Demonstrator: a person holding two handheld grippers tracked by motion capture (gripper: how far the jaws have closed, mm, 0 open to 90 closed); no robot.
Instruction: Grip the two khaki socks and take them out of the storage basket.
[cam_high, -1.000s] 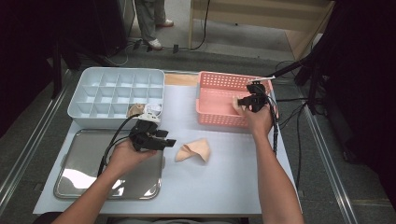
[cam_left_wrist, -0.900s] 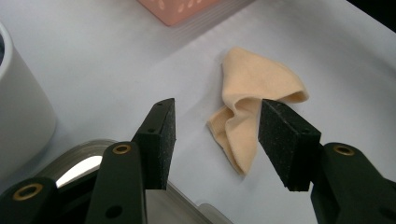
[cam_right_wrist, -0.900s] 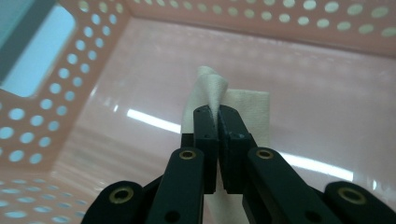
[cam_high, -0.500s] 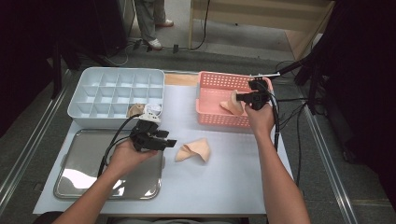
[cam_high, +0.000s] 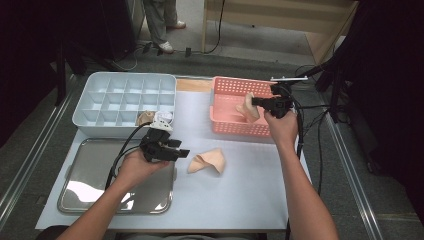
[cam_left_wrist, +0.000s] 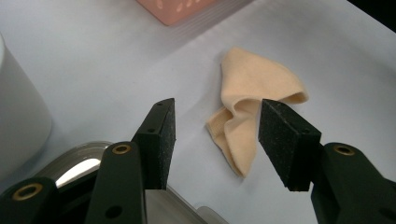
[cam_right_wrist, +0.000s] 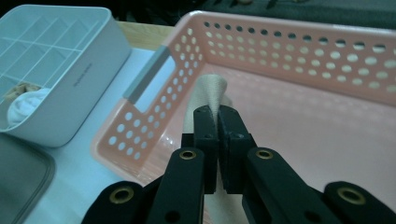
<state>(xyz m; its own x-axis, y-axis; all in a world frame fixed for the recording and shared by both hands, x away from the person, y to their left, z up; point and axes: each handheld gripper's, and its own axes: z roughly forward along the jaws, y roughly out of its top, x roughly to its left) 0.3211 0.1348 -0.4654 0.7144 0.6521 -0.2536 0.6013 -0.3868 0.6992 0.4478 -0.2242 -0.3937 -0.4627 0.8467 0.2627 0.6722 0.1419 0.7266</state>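
Observation:
My right gripper (cam_high: 256, 101) (cam_right_wrist: 217, 116) is shut on a beige cloth (cam_high: 248, 111) (cam_right_wrist: 208, 91) and holds it above the floor of the pink perforated basket (cam_high: 223, 125) (cam_right_wrist: 299, 51); the cloth hangs down from the pinched jaws. A second beige cloth (cam_high: 207, 162) (cam_left_wrist: 247, 102), crumpled, lies on the white table in front of the basket. My left gripper (cam_high: 183, 149) (cam_left_wrist: 215, 140) stands open just left of it, above the edge of the steel tray (cam_high: 95, 175), with nothing between its pads.
A white compartment box (cam_high: 125, 100) (cam_right_wrist: 56, 60) sits at the back left, with a beige and a white rolled cloth (cam_high: 162, 118) in its near cells. Cables trail from both grippers. A person's legs stand beyond the table.
My right gripper has lifted the beige cloth higher out of the basket. The left gripper and the cloth on the table have not moved.

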